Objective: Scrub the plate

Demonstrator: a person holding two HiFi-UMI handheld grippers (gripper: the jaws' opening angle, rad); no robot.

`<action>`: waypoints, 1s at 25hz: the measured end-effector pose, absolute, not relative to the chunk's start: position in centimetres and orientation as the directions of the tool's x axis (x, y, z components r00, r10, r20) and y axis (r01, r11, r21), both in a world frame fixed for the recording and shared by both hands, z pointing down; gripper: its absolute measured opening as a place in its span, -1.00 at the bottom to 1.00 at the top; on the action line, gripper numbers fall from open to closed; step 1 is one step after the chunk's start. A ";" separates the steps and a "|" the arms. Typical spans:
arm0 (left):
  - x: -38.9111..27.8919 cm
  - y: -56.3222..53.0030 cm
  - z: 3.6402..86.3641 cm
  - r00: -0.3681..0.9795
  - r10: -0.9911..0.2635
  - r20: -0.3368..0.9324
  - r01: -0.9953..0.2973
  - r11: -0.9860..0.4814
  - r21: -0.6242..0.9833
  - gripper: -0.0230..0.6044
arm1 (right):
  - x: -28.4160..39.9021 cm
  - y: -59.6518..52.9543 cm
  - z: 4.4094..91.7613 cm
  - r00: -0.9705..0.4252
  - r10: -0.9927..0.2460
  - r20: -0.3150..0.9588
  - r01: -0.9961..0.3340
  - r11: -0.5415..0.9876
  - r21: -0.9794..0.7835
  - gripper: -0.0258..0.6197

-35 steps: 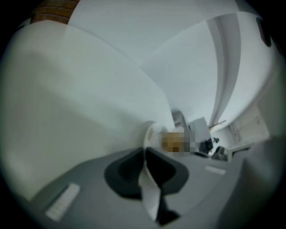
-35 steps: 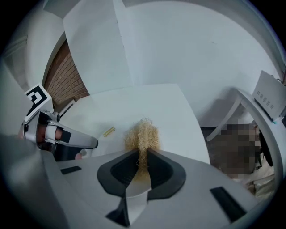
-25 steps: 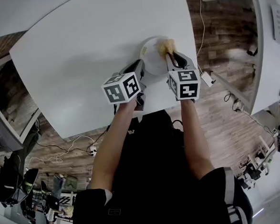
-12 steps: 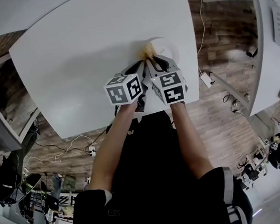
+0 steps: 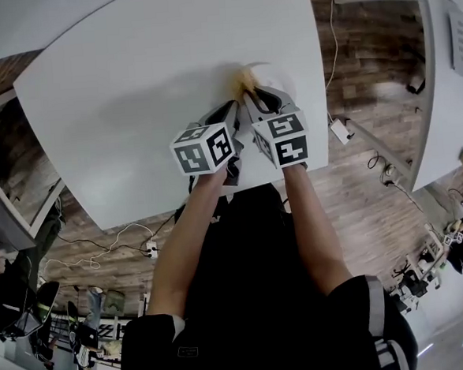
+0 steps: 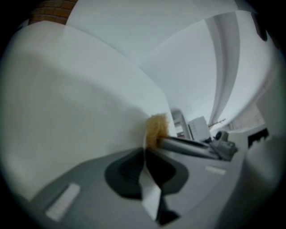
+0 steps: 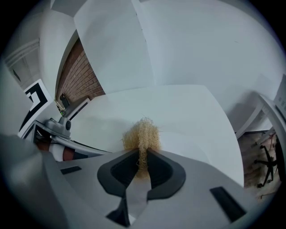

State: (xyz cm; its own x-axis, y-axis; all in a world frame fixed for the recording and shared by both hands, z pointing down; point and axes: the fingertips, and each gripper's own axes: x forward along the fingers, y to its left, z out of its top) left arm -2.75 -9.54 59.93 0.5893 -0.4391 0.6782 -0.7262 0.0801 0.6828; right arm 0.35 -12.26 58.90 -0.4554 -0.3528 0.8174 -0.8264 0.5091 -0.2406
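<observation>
Left gripper (image 6: pixel 145 156) jaws are closed tight on the thin rim of the white plate (image 5: pixel 278 80), seen edge-on in that view. The plate sits on the white surface (image 5: pixel 130 92) near its right edge. Right gripper (image 7: pixel 142 163) jaws clamp the tan scrubber (image 7: pixel 142 136). Its tuft sticks straight out, long axis pointing away from the person, at the plate rim just beside the left jaws.

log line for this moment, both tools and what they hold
left tool: shut on plate rim | right tool: shut on scrubber | scrubber: against plate
</observation>
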 end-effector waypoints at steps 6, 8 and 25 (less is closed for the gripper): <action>-2.9 -9.5 59.9 0.579 -0.453 0.678 -0.728 0.088 0.680 -0.86 | 2.7 -13.7 59.1 -0.411 -0.387 0.825 -0.857 0.473 -0.205 -0.78; -2.9 -9.5 59.9 0.575 -0.455 0.680 -0.730 0.089 0.678 -0.86 | 3.7 -14.2 59.1 -0.394 -0.398 0.828 -0.867 0.461 -0.191 -0.78; -3.3 -9.5 60.0 0.553 -0.455 0.698 -0.750 0.093 0.655 -0.83 | 8.0 -13.9 58.0 -0.342 -0.461 0.819 -0.910 0.380 -0.166 -0.78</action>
